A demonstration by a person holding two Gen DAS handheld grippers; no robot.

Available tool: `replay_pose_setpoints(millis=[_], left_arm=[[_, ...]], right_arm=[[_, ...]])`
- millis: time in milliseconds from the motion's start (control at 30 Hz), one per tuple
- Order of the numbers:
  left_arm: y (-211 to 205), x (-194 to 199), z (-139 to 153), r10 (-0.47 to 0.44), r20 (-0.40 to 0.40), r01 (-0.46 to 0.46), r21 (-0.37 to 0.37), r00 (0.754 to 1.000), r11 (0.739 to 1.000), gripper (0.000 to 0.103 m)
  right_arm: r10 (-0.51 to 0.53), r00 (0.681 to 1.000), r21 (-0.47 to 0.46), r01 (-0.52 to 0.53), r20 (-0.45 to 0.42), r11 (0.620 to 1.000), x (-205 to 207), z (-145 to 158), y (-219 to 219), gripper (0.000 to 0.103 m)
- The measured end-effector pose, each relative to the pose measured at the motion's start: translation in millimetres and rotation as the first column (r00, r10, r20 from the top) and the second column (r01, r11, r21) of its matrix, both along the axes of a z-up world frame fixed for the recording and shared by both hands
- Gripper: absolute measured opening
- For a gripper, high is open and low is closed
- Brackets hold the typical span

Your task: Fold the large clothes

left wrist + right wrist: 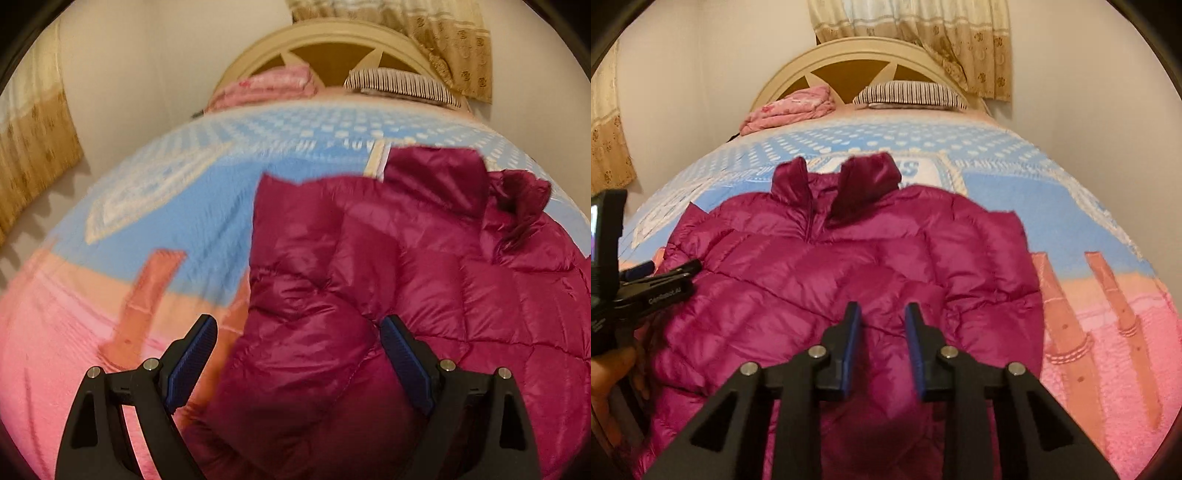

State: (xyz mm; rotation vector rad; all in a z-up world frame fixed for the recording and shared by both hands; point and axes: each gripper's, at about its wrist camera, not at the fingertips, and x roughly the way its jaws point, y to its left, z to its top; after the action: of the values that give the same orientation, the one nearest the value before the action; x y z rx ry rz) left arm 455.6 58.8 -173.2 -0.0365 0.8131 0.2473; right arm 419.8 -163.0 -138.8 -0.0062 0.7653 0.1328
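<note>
A magenta puffer jacket [798, 273] lies spread on the bed, front up, with its collar [864, 177] toward the headboard. My right gripper [882, 308] hovers over the lower middle of the jacket. Its blue pads stand a narrow gap apart, and I see no fabric pinched between them. In the left wrist view, the jacket [332, 266] fills the right half. My left gripper [297, 325] is wide open above its left edge, with nothing clamped. The right wrist view also shows the left gripper [670, 266] at the jacket's left sleeve, held by a hand [605, 387].
A blue and pink patterned blanket [1089, 221] covers the bed. A folded pink blanket [790, 110] and a striped pillow [908, 94] lie at the cream headboard [849, 51]. Beige curtains [923, 33] hang behind it. A wall [140, 74] runs along the bed's left.
</note>
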Motion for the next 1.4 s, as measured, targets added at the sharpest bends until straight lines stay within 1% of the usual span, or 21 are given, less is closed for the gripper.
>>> replay_pose_setpoints(millis=[33,133,333,467,700,1400], left_arm=[[3,1,-4,-0.002,-0.005,0.001,-0.026,1.0,1.0,0.091],[7,2,-9,-0.008,-0.019,0.007,-0.053,1.0,0.999,0.091],[13,0,-20,-0.002,-0.032,-0.002,-0.109,0.999,0.994,0.094],[14,-1,-20,-0.003,-0.032,-0.001,-0.109,0.999,0.994,0.094],[12,-3,-20,-0.003,-0.032,0.0,-0.104,0.999,0.995,0.094],[12,-3,-21,-0.004,-0.036,0.0,-0.099,0.999,0.995,0.095]], right_arm=[[0.0,1.0,-0.006,0.0,-0.004,1.0,-1,-4,0,0.028],[0.007,1.0,-0.001,-0.007,-0.017,1.0,1,-16,-3,0.028],[0.011,0.999,-0.016,-0.012,-0.044,1.0,3,-24,-1,0.028],[0.009,0.998,-0.042,-0.012,-0.064,0.999,5,-29,2,0.028],[0.005,0.998,-0.092,-0.011,-0.069,0.996,6,-32,9,0.028],[0.006,0.998,-0.091,-0.012,-0.068,0.996,6,-33,8,0.028]])
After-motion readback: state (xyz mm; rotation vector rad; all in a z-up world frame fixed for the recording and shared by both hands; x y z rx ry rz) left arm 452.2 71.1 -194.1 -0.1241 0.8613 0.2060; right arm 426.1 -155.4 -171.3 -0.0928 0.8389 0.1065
